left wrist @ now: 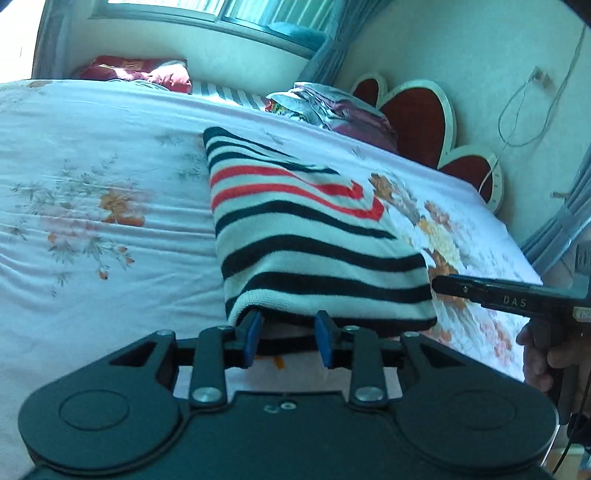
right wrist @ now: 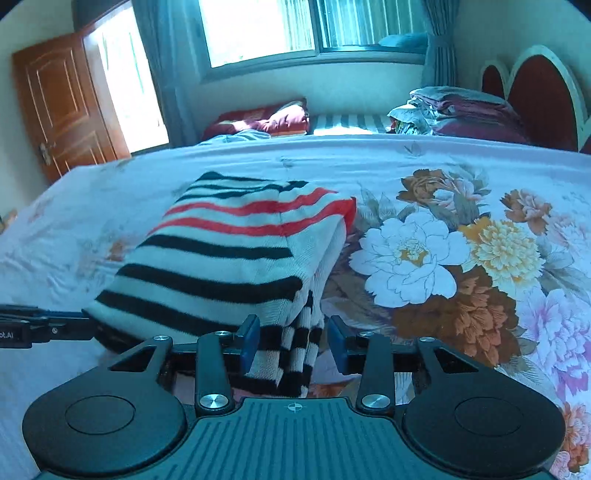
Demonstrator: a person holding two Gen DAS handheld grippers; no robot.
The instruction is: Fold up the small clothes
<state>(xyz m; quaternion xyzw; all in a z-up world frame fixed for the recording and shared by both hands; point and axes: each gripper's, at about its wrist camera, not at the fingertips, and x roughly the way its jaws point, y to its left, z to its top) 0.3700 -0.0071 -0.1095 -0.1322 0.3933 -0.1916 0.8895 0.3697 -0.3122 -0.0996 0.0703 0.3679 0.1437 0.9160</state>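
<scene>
Lying folded on the bed, the striped sweater (left wrist: pixel 314 236) sits near the bedspread's front edge, a thick bundle of white knit with black bands and two red ones across its far half. One side shows stacked layers, and a loose striped flap (right wrist: pixel 295 354) spills off its near corner.

At the near hem, the left gripper (left wrist: pixel 287 341) has its blue pads (left wrist: pixel 252 341) set apart, one at the sweater's edge and the other under the hem; cloth lies between them, but the pads do not seem to press it, so the jaws stand partly open with nothing clamped. The right gripper (right wrist: pixel 293 345) is at the other near corner, its blue pads (right wrist: pixel 250 343) parted around that hanging flap; one pad touches the fabric, the other stands clear, so it is open and grips nothing. In the left wrist view it reaches in from the side, its tip just beside the sweater, with a hand (left wrist: pixel 543 362) on its handle.

Under it all is the floral bedspread (right wrist: pixel 461 258), pale on one side and crowded with large white, orange and pink blooms on the other. Farther back lie a dark red pillow (right wrist: pixel 266 118) and a pile of folded bedding (right wrist: pixel 454 110) against the heart-shaped headboard (left wrist: pixel 417 118). Beyond, a window (right wrist: pixel 303 29) with blue curtains (right wrist: pixel 437 55) and a brown door (right wrist: pixel 62 107).
</scene>
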